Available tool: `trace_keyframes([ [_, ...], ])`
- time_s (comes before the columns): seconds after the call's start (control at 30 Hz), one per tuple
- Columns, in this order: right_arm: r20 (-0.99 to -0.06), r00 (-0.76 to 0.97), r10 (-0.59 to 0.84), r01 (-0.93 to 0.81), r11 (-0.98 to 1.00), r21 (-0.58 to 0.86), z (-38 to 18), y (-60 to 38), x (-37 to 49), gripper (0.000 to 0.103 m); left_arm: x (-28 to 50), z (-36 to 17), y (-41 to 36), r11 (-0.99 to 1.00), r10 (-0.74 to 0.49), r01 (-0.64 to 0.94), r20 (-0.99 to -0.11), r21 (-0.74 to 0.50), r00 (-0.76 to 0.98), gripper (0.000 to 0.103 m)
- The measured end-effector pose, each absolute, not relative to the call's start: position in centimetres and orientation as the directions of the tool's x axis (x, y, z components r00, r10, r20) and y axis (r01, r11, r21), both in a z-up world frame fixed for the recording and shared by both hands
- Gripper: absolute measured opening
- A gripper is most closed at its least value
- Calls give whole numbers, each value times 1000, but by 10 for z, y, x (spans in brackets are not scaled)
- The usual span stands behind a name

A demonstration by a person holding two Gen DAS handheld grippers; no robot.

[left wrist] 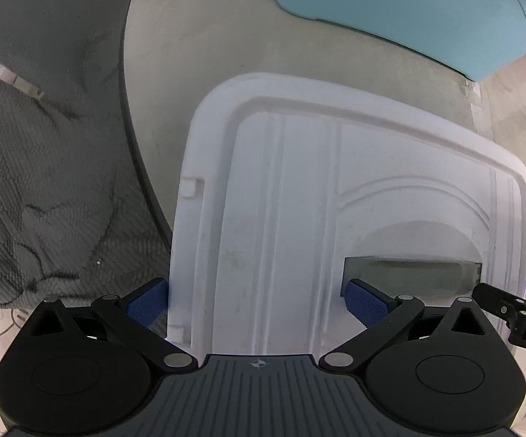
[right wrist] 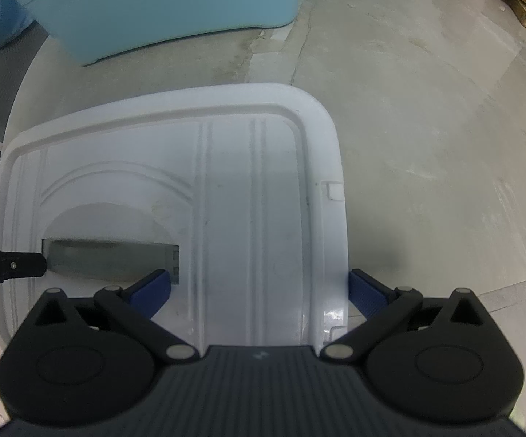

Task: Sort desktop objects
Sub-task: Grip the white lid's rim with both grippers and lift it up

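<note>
Two grippers sit on one white lid (left wrist: 299, 200), one at each side. The lid lies over a round grey floor mat, with a teal storage bin (left wrist: 408, 11) beyond its far edge. On the left, the left gripper (left wrist: 259, 304) has its fingers (left wrist: 146, 304) spread wide across the lid's left portion: one blue pad is outside the left edge, the other at the handle slot (left wrist: 412, 273). They straddle it, but whether they pinch it I cannot tell. On the right, the right gripper (right wrist: 259, 293) mirrors that, its fingers (right wrist: 366, 293) parted around the right edge and the slot. By my reading, this is the lid-lifting step. Next up: both grips close together, then a level lift toward the bin.
</note>
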State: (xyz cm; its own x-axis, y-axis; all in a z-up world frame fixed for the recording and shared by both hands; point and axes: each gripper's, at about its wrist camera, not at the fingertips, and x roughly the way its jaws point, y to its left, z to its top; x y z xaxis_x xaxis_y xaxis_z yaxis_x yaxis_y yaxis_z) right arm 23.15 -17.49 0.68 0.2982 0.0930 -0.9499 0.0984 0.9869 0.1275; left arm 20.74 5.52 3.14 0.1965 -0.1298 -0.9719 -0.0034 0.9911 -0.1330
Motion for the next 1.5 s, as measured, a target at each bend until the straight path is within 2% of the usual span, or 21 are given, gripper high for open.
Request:
trace_keyframes([
  [0.37, -959, 233, 159, 149, 969, 197, 14, -218, 222, 103, 212, 41, 49, 990, -128, -30, -973, -136, 191, 103],
  [0.5, -935, 171, 312, 130, 933, 335, -4, -231, 220, 103, 221, 31, 57, 990, -132, -24, -973, -138, 187, 103],
  [0.67, -821, 179, 542, 175, 804, 569, -28, -240, 242, 101, 229, 18, 69, 990, -131, -20, -975, -137, 182, 103],
  [0.8, -811, 171, 560, 153, 798, 583, -34, -237, 253, 94, 231, 18, 69, 991, -124, -18, -975, -129, 185, 103],
  [0.87, -797, 157, 584, 157, 782, 604, -35, -239, 256, 86, 231, 19, 71, 993, -112, -24, -975, -118, 192, 103],
  [1.13, -788, 131, 602, 177, 768, 616, -33, -236, 271, 83, 228, 15, 82, 986, -145, -54, -969, -159, 201, 103],
  [1.23, -786, 125, 605, 180, 765, 618, -33, -238, 275, 83, 225, 17, 92, 980, -192, -17, -959, -200, 209, 103],
  [1.33, -786, 114, 607, 181, 765, 618, -37, -246, 276, 83, 219, 17, 112, 957, -283, 2, -931, -291, 232, 103],
  [1.5, -788, 97, 608, 183, 767, 615, -38, -242, 284, 83, 209, -7, 151, 858, -503, -5, -842, -514, 197, 103],
])
